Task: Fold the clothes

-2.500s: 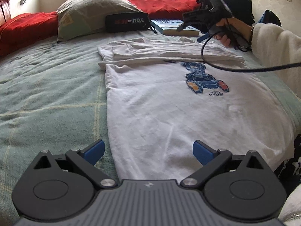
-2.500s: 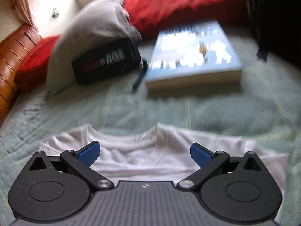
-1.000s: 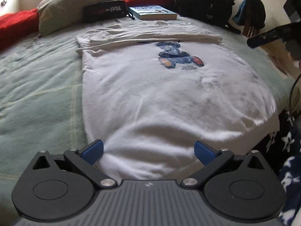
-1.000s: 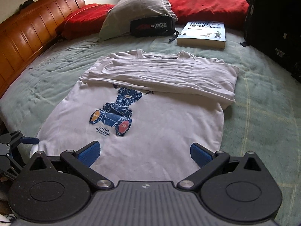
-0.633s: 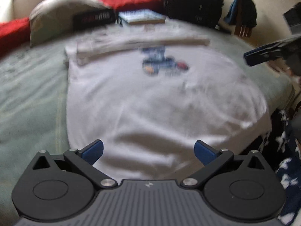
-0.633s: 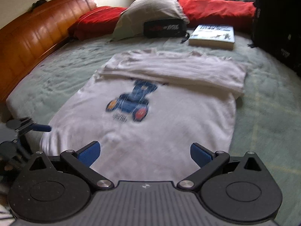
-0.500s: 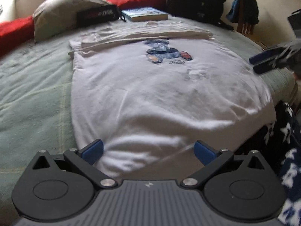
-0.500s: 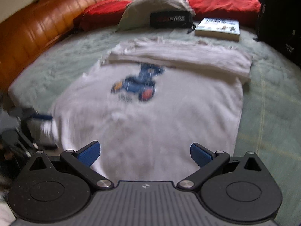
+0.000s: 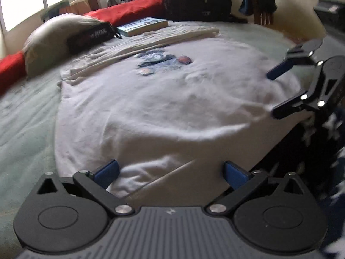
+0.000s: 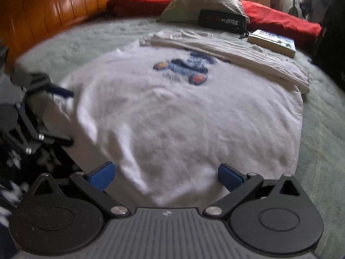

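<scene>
Both hand-held grippers, left point(image 9: 170, 171) and right point(image 10: 166, 173), dropped to T-shirt point(image 9: 163, 99) hem at bed point(image 9: 23, 116) edge, jaws spread; next: pinch hem corners, fold up.

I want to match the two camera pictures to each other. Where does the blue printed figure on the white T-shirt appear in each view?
Left wrist view: the blue printed figure lies above centre, slightly left, on the white T-shirt.
Right wrist view: the figure lies above centre, slightly right.
Shared landmark: the book behind the shirt's folded top, upper middle in the left view, upper right in the right view.
</scene>
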A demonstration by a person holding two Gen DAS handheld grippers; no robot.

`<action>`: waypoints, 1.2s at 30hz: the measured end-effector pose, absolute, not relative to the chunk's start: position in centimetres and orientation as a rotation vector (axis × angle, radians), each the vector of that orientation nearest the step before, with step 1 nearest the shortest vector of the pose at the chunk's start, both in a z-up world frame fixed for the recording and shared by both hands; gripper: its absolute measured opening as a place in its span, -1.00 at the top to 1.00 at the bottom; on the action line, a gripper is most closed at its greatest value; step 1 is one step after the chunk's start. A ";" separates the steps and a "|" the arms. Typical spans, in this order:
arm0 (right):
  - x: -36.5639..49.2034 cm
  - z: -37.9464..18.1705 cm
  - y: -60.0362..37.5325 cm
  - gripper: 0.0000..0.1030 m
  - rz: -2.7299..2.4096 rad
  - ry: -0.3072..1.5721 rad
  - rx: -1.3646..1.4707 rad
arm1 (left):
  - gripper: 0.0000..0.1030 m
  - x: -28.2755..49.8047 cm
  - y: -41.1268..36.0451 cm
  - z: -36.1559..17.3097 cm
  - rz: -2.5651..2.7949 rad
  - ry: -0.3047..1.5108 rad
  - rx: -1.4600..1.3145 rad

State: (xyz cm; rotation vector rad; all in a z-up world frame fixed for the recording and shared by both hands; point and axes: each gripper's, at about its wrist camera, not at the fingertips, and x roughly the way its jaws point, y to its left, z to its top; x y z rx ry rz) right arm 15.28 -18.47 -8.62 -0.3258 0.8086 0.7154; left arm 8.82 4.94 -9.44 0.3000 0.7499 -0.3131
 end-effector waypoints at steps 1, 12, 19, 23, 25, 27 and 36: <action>14.8 -9.0 -18.4 -1.00 0.705 0.792 -0.367 | -0.99 8.3 4.7 -9.5 -0.314 0.732 0.336; 10.2 -10.2 -17.8 -1.00 0.728 0.634 -0.565 | -0.98 5.1 1.4 -9.9 -0.388 0.628 0.581; 7.8 -12.1 -15.1 -1.00 0.669 0.476 -0.781 | -0.98 4.9 -2.9 -11.6 -0.406 0.497 0.809; 6.7 -14.5 -13.5 -1.00 0.573 0.395 -0.943 | -0.99 4.8 -4.2 -12.8 -0.380 0.457 0.915; 6.3 -15.4 -13.0 -1.00 0.511 0.347 -0.999 | -0.98 4.9 -4.6 -13.2 -0.362 0.445 0.942; 5.9 -15.4 -12.8 -1.00 0.471 0.315 -1.018 | -0.98 4.8 -4.8 -13.3 -0.362 0.440 0.941; 4.2 -12.6 -12.9 -1.00 0.386 0.160 -1.009 | -0.98 4.5 -6.2 -13.1 -0.368 0.384 0.923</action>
